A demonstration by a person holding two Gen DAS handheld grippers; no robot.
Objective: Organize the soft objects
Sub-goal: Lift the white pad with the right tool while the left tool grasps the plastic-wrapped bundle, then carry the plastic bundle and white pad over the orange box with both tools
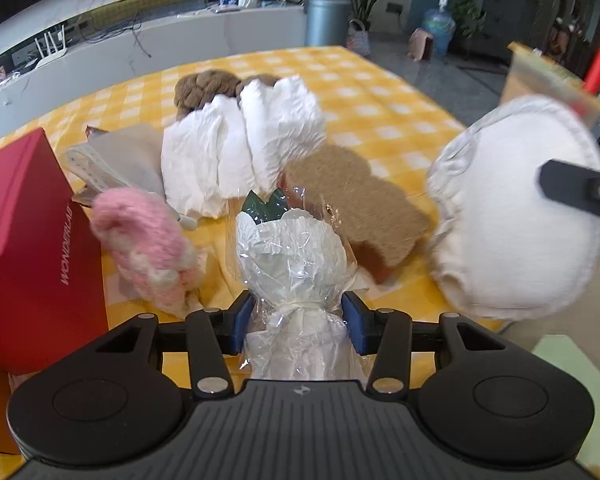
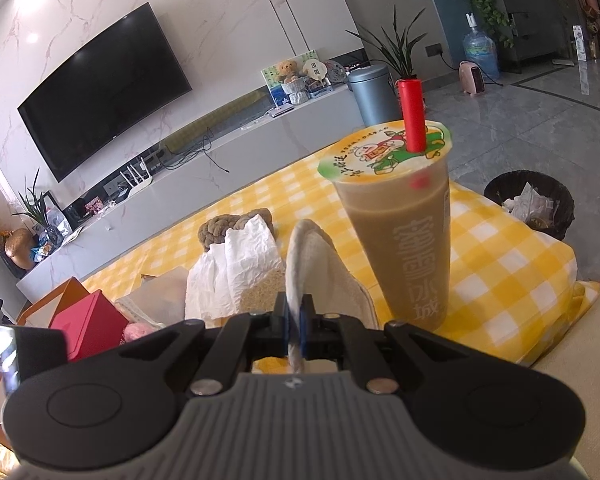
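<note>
A cellophane-wrapped white bundle [image 1: 296, 280] is flanked by the left gripper [image 1: 298, 322], whose fingers [image 1: 242, 322] touch or nearly touch its tied neck; a slip is risked on the slick film. A white round pad [image 2: 300, 264] is pinched edge-on by the right gripper [image 2: 296, 330], its fingers narrow. Just right of these fingers stands a sealed drink cup [image 2: 400, 232], which could be toppled onto the checkered surface [image 2: 500, 248].

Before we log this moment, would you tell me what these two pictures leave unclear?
- Left wrist view: whether the left tongs already press the plastic-wrapped bundle; crinkled wrap hides the contact.
- Left wrist view: the white pad is blurred, and the right tongs are cut off by the edge.
- Right wrist view: the pink toy is mostly behind the right tongs.
- Right wrist view: the bin's contents are too small.
</note>
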